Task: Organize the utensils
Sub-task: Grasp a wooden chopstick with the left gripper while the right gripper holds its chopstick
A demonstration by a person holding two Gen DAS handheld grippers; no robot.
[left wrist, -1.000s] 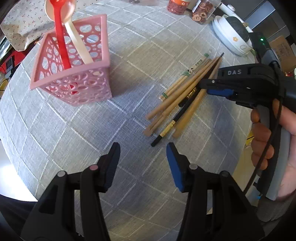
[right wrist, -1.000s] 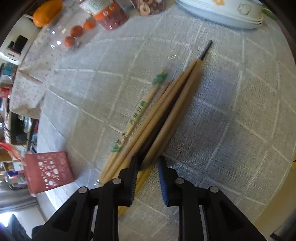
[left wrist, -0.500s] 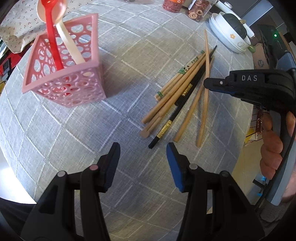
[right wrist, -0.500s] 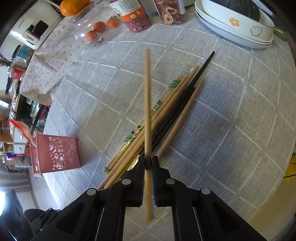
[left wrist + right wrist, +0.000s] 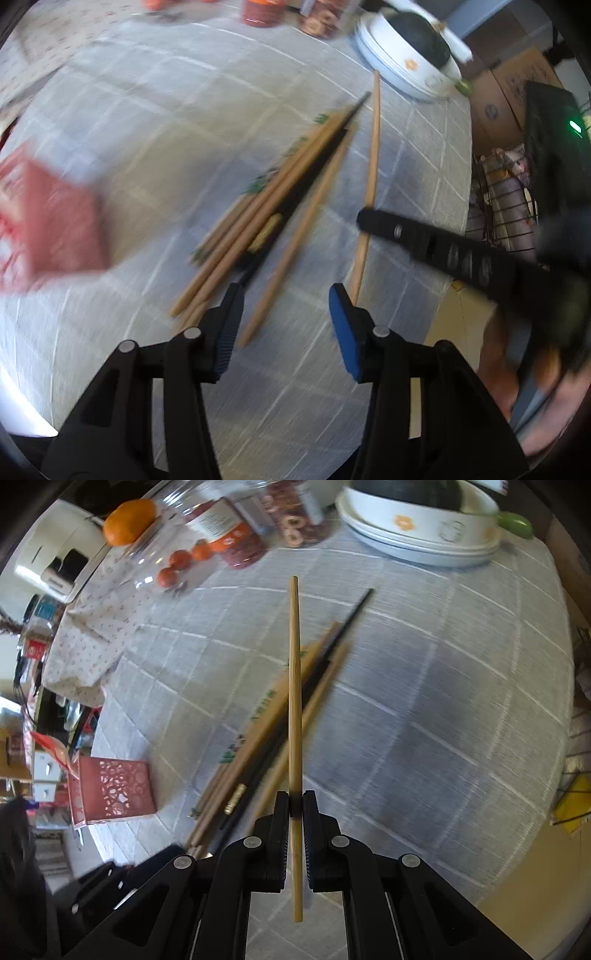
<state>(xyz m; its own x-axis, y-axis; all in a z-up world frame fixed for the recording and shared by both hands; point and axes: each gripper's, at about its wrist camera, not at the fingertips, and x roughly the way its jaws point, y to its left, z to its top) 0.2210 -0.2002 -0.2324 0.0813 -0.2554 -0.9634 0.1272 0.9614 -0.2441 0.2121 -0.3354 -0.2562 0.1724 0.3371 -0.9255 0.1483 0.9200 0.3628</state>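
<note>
1 bamboo chopstick (image 5: 294, 686) is clenched in the right claw (image 5: 295, 808) above the chopstick pile (image 5: 273, 218); left claw (image 5: 286, 325) gapes near the table (image 5: 417, 155) edge.

Pale tan bamboo chopstick (image 5: 295, 686); tan and black chopsticks (image 5: 266, 221) with green print and gold bands. Grey tablecloth (image 5: 443, 716) crossed by white grid lines. Pink perforated basket (image 5: 114, 794). White bowl (image 5: 424, 524) with an orange flower. Blue pads (image 5: 341, 328) on black fingers.
</note>
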